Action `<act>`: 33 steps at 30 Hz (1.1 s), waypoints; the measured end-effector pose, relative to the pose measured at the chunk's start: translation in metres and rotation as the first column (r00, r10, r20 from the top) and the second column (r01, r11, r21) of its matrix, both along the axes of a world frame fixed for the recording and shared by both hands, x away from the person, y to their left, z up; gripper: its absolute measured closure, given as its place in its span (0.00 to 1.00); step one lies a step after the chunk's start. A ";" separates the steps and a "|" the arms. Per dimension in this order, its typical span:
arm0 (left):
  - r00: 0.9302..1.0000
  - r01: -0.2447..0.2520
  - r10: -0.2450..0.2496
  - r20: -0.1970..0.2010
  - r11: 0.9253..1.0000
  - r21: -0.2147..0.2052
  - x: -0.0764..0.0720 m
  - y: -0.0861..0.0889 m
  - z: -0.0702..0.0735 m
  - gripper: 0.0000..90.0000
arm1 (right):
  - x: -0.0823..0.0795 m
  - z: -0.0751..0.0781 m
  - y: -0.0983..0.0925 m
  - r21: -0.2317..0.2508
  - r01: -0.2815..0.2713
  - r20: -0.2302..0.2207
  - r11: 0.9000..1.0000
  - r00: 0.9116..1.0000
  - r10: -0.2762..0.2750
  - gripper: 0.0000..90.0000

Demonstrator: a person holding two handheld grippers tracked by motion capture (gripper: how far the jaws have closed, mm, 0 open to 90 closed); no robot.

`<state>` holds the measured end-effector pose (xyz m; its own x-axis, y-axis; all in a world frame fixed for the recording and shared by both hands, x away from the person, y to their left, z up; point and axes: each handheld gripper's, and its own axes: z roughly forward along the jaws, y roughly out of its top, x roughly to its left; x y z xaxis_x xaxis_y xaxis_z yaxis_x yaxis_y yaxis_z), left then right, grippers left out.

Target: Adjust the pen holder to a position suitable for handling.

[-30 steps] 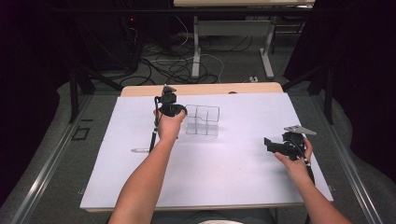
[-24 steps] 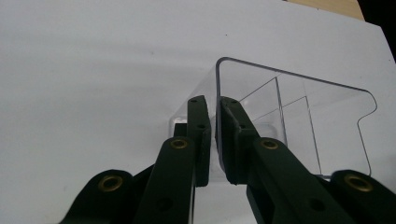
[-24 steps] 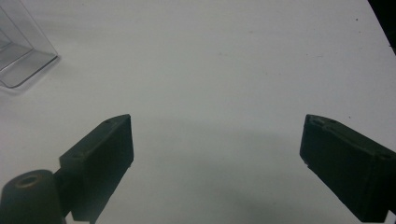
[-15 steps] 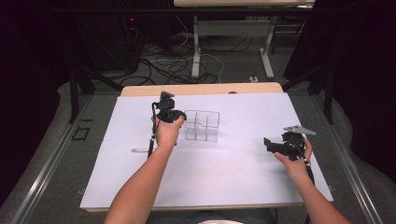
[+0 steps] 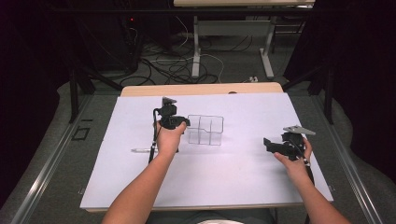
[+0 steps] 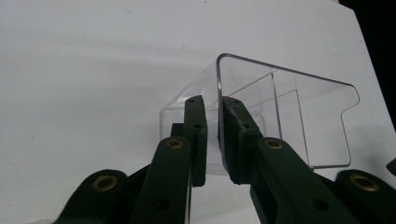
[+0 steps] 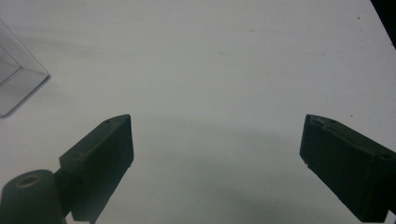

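From the high view, the clear plastic divided organiser box [image 5: 205, 130] stands mid-way across the white table sheet [image 5: 233, 177], the left gripper [image 5: 175, 122] at its left edge, the right gripper [image 5: 275, 145] well apart, a white pen [image 5: 141, 150] near the left forearm; the left gripper view adds the jaws clamped on the box's wall [image 6: 219, 107]; the right gripper view shows wide-spread jaws holding nothing.

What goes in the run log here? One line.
left gripper: shut on organizer wall | right gripper: open, over table | pen: untouched
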<state>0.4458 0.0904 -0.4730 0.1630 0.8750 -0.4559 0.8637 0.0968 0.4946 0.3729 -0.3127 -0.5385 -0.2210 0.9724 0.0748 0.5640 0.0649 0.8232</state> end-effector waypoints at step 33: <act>0.998 0.070 -0.069 0.012 0.994 -0.085 -0.012 0.001 -0.001 0.77 | 0.000 -0.001 0.002 -0.001 -0.007 -0.003 1.000 1.000 0.007 0.11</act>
<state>0.4341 0.0914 -0.4743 0.2262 0.8193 -0.5268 0.8656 0.0790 0.4945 0.3733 -0.3110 -0.5392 -0.2278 0.9709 0.0743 0.5661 0.0700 0.8214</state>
